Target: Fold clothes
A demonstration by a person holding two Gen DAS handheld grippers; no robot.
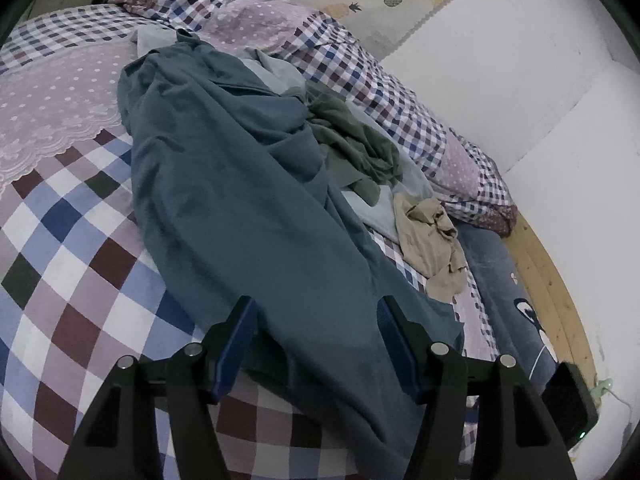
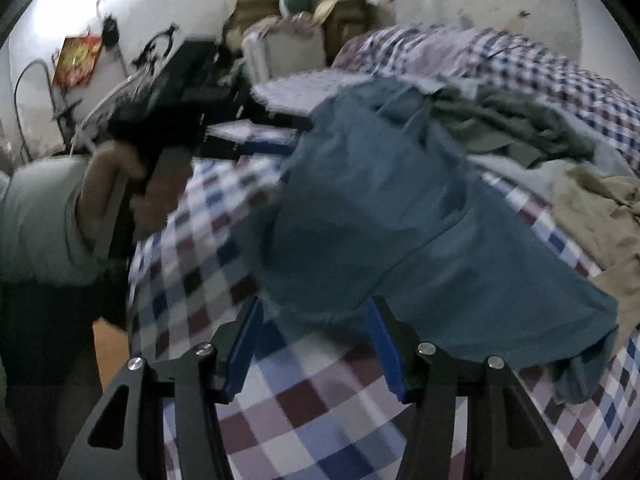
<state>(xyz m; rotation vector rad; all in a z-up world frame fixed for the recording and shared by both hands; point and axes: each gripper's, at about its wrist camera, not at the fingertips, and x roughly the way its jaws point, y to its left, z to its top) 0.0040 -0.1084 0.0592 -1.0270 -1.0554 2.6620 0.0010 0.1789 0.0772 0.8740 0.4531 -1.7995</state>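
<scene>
I am working over a bed (image 1: 68, 240) covered in a checked quilt of blue, maroon, white and lilac squares, with a dotted lilac lace panel (image 1: 52, 108) beyond the teal garment (image 1: 240, 184). That garment, the one to be folded, lies stretched along the quilt from the far pillows to the near edge. Just beside it sit a crumpled olive garment (image 1: 352, 140), a pale blue piece (image 1: 372, 208) and a beige garment (image 1: 428, 240). Past those run a white wall (image 1: 520, 100) and a wooden bed rail (image 1: 552, 280).

My left hand-held gripper (image 1: 316, 320) has its jaws spread wide over the near end of the teal garment, gripping nothing. My right hand-held gripper (image 2: 316, 320) is likewise wide apart, with the garment's hem between the blue pads (image 2: 384, 344) but not pinched.

The right wrist view is blurred. In it I see the other gripper held in a hand (image 2: 116, 184) with a grey sleeve (image 2: 40, 216), left of the teal garment. Behind it stand a silver case (image 2: 284, 52), boxes and a red picture (image 2: 78, 60) on the wall; their details I cannot make out. The far end of the garment is bunched, so I cannot tell its shape.
</scene>
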